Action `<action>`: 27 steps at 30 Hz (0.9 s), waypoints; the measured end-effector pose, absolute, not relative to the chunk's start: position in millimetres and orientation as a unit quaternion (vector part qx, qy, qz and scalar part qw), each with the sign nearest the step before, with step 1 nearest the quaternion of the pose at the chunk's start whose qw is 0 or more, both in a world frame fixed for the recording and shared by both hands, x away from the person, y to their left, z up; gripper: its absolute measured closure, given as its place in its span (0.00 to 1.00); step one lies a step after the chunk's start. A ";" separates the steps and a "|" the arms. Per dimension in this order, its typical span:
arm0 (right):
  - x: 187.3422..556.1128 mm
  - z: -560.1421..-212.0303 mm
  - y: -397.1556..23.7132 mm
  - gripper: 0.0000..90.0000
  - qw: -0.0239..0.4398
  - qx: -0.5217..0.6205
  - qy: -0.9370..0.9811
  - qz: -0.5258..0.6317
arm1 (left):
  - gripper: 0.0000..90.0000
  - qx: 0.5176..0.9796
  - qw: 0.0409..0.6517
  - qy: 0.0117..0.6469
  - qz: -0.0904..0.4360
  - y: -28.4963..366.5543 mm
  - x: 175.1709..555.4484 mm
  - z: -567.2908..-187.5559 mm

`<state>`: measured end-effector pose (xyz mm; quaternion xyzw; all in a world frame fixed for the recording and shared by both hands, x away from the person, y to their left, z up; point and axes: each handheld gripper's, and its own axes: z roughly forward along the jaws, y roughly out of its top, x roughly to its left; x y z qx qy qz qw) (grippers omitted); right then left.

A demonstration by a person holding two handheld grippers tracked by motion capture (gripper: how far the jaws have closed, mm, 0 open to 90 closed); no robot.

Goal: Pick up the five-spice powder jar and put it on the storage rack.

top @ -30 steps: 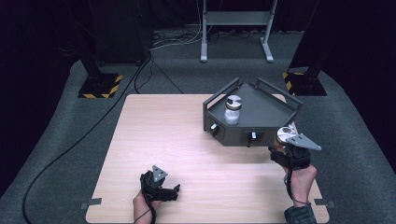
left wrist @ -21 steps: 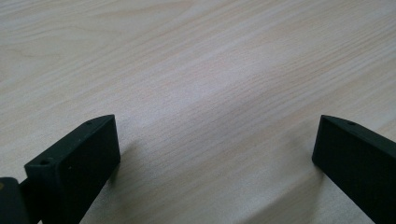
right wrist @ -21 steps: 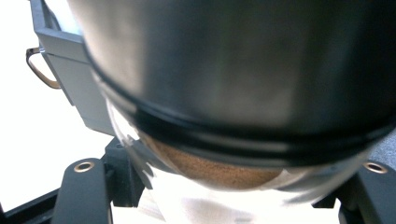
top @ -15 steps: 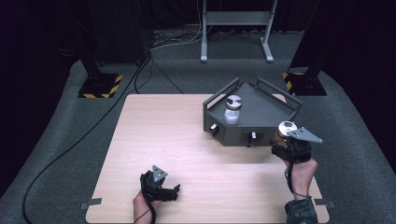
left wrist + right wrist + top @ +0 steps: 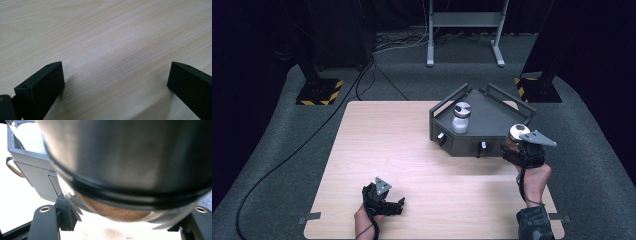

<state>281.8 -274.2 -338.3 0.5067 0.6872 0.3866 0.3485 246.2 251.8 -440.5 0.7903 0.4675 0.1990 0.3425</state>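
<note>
One spice jar (image 5: 461, 117) is already sitting in the grey rack (image 5: 492, 112), while the R gripper (image 5: 518, 145) is clamping a 2nd jar (image 5: 517, 133) just beside its front-right corner, L gripper (image 5: 384, 200) idling wide open, empty, on table (image 5: 387, 145).

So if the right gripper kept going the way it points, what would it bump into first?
Probably the grey tray. The right gripper, shut on a jar, sits just off the tray's near right corner and points toward it, so the jar would likely meet the tray's wall first. Depth is hard to judge.
</note>
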 end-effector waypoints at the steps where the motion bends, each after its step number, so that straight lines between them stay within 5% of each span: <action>1: 282.8 -337.6 -274.0 0.34 0.349 0.506 0.688 0.386 | 0.01 0.790 0.342 0.468 0.199 251.8 246.2 -440.5; 27: 295.1 -328.0 -278.3 0.34 0.346 0.508 0.686 0.389 | 0.01 0.791 0.342 0.467 0.198 252.1 246.5 -440.2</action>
